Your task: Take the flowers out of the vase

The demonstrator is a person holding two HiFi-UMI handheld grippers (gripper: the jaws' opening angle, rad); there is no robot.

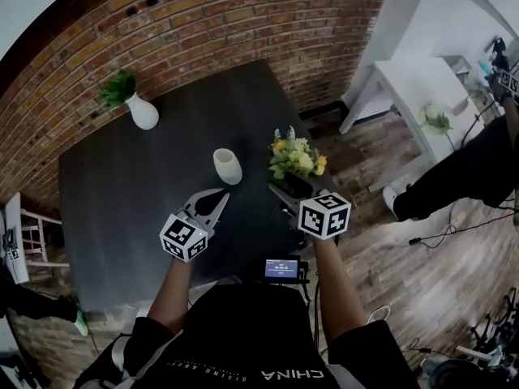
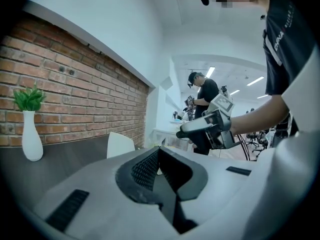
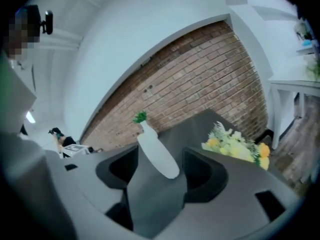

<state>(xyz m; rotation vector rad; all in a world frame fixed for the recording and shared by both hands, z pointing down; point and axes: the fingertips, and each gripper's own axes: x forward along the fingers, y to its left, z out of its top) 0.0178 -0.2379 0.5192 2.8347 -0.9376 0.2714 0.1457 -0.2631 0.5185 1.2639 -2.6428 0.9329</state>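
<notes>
Person: wearing black short-sleeved shirt (image 1: 235, 331) bearing white "CHINA" lettering (image 1: 292, 374). Left gripper (image 1: 209, 198) and right gripper (image 1: 280, 191): white shells, dark ridged pads (image 2: 145, 169), each carrying a black-and-white marker cube (image 1: 185, 237).

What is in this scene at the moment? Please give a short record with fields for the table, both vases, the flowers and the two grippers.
table: dark, next to a brick wall
tall white vase: upright, green leaves in it, near the table's far left corner
short white vase: upright, no flowers in it, near the table's middle
flowers: yellow and white bunch, in neither vase, right of the short white vase
left gripper: jaws together, nothing between them
right gripper: jaws apart, holding nothing, close to the flowers
</notes>
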